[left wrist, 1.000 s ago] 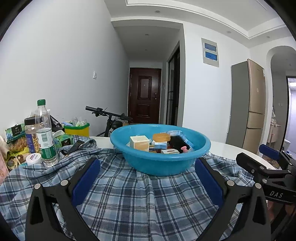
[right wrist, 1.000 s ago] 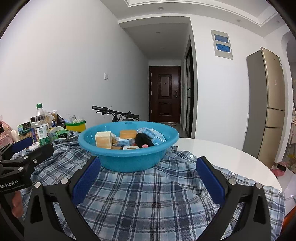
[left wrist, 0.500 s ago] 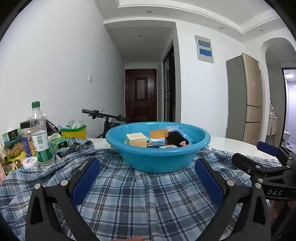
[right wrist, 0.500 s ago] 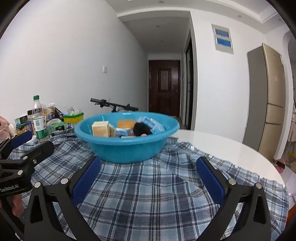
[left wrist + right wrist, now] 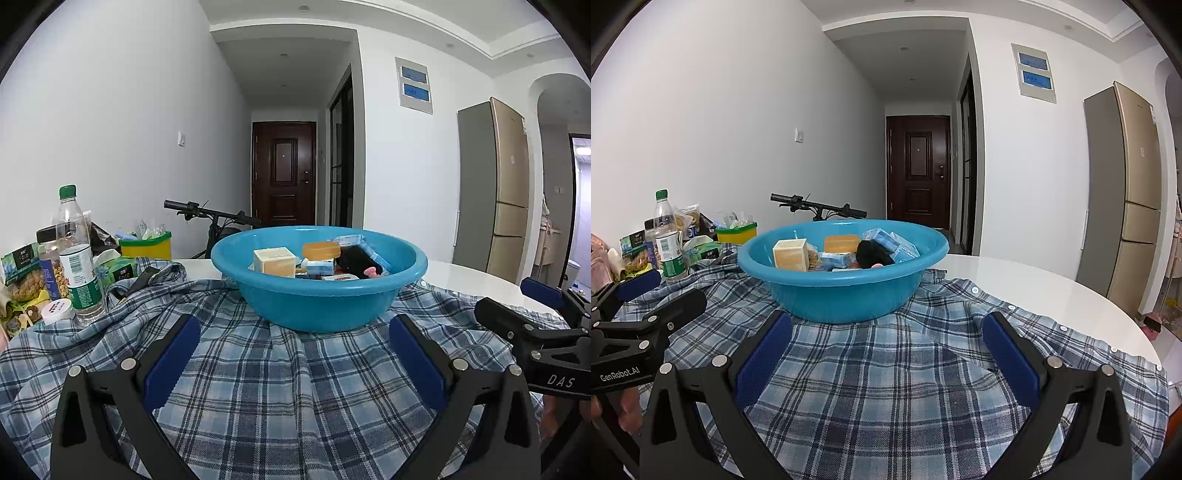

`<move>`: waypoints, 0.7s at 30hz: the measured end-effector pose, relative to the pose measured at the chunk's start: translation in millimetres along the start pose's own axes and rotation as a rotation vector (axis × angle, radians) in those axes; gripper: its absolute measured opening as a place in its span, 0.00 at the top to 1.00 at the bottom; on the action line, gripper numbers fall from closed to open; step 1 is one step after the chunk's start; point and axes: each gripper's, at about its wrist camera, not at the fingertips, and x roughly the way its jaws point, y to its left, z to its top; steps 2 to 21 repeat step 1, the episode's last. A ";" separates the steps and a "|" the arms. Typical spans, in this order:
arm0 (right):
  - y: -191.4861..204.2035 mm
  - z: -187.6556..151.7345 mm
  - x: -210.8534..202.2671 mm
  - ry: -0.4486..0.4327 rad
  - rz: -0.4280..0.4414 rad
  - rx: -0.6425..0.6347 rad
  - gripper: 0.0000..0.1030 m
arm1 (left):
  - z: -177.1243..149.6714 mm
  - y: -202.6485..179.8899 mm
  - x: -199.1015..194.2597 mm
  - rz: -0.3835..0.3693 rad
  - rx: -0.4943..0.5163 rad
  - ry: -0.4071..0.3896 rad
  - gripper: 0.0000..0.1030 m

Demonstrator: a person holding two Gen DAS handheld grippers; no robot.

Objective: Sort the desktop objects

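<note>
A blue basin (image 5: 317, 295) stands on a plaid shirt (image 5: 277, 398) spread over the white table (image 5: 480, 277). The basin also shows in the right wrist view (image 5: 842, 295). It holds a cream box (image 5: 274, 261), an orange soap bar (image 5: 320, 250), light blue packets (image 5: 894, 243) and a black object (image 5: 356, 260). My left gripper (image 5: 293, 354) is open and empty above the shirt, just short of the basin. My right gripper (image 5: 886, 354) is open and empty too, beside it on the right.
At the left stand a green-capped water bottle (image 5: 75, 258), a nut jar (image 5: 55, 258), snack bags (image 5: 22, 273), a small white jar (image 5: 57, 311) and a yellow-green box (image 5: 147, 248). A bicycle handlebar (image 5: 210, 214) shows behind. The table edge (image 5: 1126, 325) curves at the right.
Both grippers have tilted and shifted slightly, so the basin sits a little differently in each view. Both stay open and empty. No object on the table has moved.
</note>
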 end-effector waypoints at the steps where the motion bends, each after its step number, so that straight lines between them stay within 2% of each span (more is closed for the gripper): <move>1: 0.1 0.1 -0.2 -0.001 0.000 0.000 0.00 | -0.1 -0.1 -0.3 0.001 0.000 -0.001 0.00; 21: 0.1 0.1 -0.2 -0.001 0.000 0.000 0.00 | -0.1 -0.1 -0.3 0.001 0.000 -0.001 0.00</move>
